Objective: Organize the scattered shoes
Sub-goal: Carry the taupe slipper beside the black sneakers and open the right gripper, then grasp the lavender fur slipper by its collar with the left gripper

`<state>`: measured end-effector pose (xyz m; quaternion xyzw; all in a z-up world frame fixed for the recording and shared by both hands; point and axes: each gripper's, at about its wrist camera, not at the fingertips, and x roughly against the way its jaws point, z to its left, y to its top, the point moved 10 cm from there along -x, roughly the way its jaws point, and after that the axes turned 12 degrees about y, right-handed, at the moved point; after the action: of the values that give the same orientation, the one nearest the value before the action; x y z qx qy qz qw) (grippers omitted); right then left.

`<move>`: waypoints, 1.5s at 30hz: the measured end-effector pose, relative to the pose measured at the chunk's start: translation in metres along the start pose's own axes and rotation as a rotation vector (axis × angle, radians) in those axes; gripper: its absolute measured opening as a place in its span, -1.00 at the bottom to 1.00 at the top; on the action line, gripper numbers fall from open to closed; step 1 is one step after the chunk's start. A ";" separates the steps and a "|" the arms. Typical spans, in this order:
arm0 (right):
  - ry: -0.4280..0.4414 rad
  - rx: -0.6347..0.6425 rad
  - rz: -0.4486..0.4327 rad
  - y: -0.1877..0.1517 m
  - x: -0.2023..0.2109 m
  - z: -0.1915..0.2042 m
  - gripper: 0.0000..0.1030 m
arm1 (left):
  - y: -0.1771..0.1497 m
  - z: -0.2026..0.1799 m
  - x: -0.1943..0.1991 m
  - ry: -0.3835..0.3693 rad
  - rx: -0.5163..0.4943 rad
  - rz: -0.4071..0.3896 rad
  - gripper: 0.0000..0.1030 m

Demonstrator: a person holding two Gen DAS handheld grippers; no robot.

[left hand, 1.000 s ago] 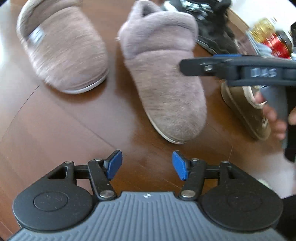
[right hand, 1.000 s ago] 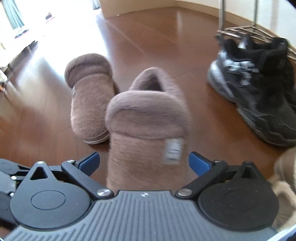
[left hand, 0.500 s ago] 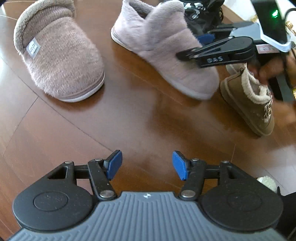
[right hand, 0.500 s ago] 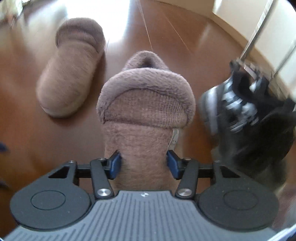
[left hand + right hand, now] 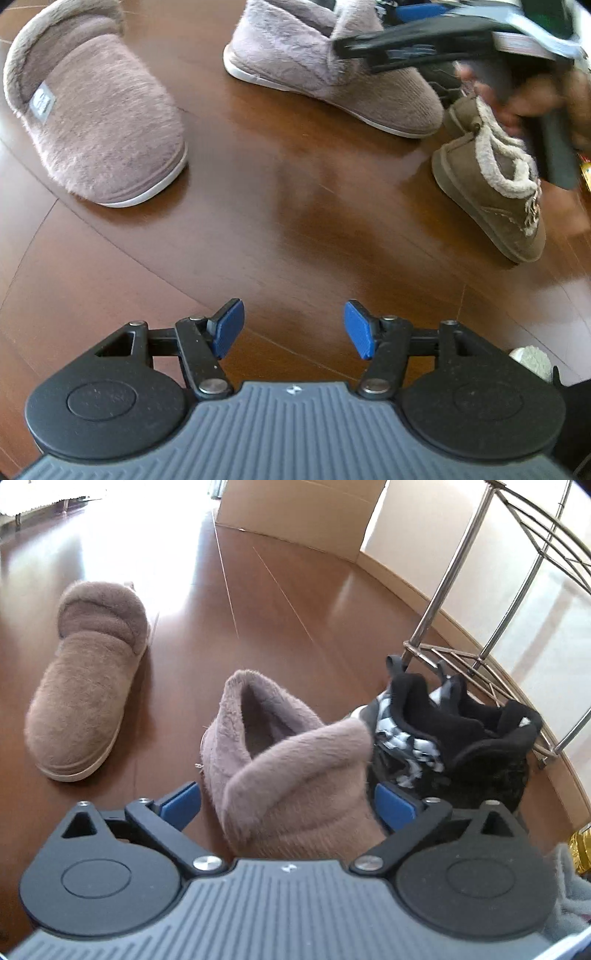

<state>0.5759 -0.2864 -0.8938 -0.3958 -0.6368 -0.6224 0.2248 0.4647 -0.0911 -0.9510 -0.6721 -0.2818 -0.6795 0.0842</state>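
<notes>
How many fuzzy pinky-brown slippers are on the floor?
2. One fluffy mauve slipper lies alone on the left of the brown wooden floor. The other mauve slipper sits between the right gripper's open jaws, beside the black sneakers.

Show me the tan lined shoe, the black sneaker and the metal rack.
tan lined shoe (image 5: pixel 491 206), left wrist view, on its side
black sneaker (image 5: pixel 480 746), right wrist view, on its collar
metal rack (image 5: pixel 448 581), right wrist view, on an upright

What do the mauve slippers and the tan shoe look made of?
Mauve slippers: plush, fuzzy fabric with matte nap, on white soles, likely rubber or foam. Tan shoe: looks like matte suede, with a woolly cream lining at the collar, probably fleece.
</notes>
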 end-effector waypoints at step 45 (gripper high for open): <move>0.145 -0.560 -0.118 -0.061 0.098 -0.047 0.95 | 0.141 0.163 0.075 0.320 -0.220 -0.383 0.23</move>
<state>0.4610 -0.3042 -0.8494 -0.3591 -0.4442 -0.8127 0.1152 0.6692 -0.1065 -0.8511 -0.4957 -0.3114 -0.8072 -0.0758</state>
